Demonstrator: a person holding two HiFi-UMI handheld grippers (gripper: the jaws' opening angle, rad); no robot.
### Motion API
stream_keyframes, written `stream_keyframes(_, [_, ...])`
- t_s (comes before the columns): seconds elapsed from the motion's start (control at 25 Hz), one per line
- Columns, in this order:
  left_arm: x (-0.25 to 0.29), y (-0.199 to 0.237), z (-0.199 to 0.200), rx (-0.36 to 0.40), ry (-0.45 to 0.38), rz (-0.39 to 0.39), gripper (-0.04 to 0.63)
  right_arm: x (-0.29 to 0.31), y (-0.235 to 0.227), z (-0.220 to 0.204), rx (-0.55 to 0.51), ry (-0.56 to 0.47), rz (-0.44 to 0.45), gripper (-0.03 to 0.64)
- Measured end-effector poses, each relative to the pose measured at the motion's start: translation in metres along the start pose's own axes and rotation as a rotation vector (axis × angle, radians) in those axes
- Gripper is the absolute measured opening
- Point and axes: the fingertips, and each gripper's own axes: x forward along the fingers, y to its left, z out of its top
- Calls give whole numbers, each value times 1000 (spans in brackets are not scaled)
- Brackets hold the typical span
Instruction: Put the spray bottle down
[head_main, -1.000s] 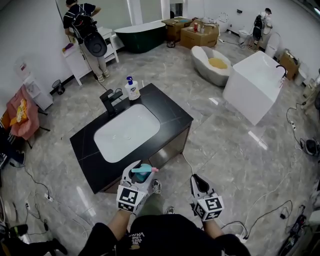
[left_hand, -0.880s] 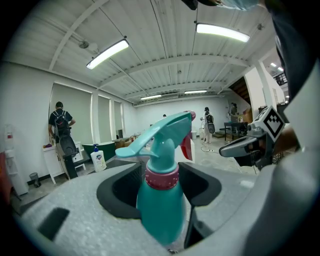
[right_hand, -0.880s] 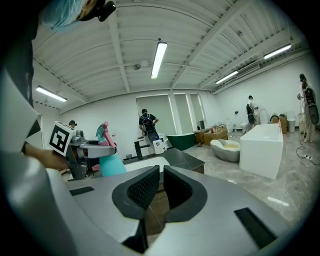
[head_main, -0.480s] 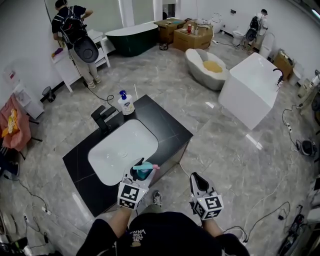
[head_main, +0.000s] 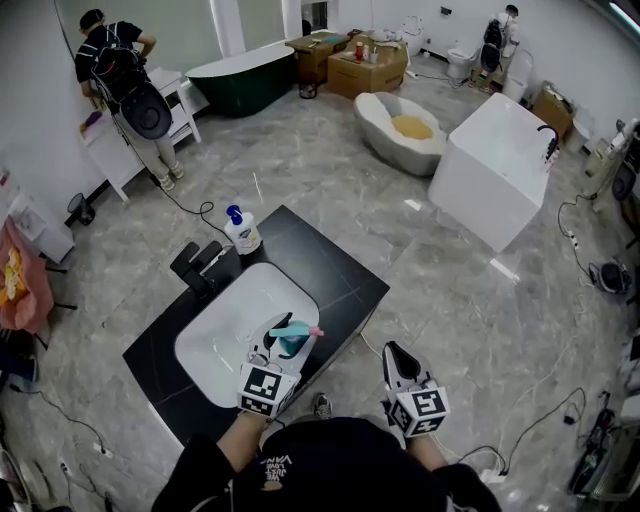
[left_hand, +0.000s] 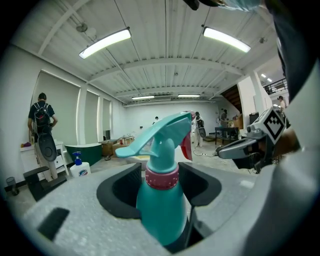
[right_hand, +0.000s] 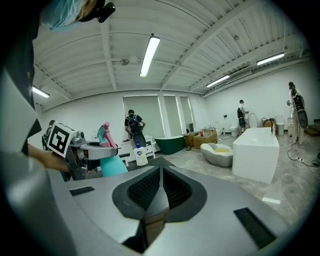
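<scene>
The teal plastic spray bottle with a pink trigger (head_main: 291, 338) stands upright, clamped in the left gripper (head_main: 280, 346). A second ago it hung short of the black vanity top (head_main: 330, 262). Now it is over the white oval basin's (head_main: 225, 320) near rim, lower centre. The right gripper (head_main: 396, 358), jaws together and empty, has advanced alongside.

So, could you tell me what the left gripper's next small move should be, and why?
Probably carry the bottle slightly forward and right, over the bare black counter beside the sink, before lowering it. The left gripper is shut on it, upright, but in the head view it appears to hang by the sink's near edge, not above flat counter.
</scene>
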Motion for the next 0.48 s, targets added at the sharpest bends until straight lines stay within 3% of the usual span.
stream_keyframes(0.28, [34,21,-6,-44,9,-8,235,28,-12,-3,22,28,-13,21])
stream_keyframes(0.48, [56,36,-10,-51,12,40,236,52,-28,-2,16,52,32,20])
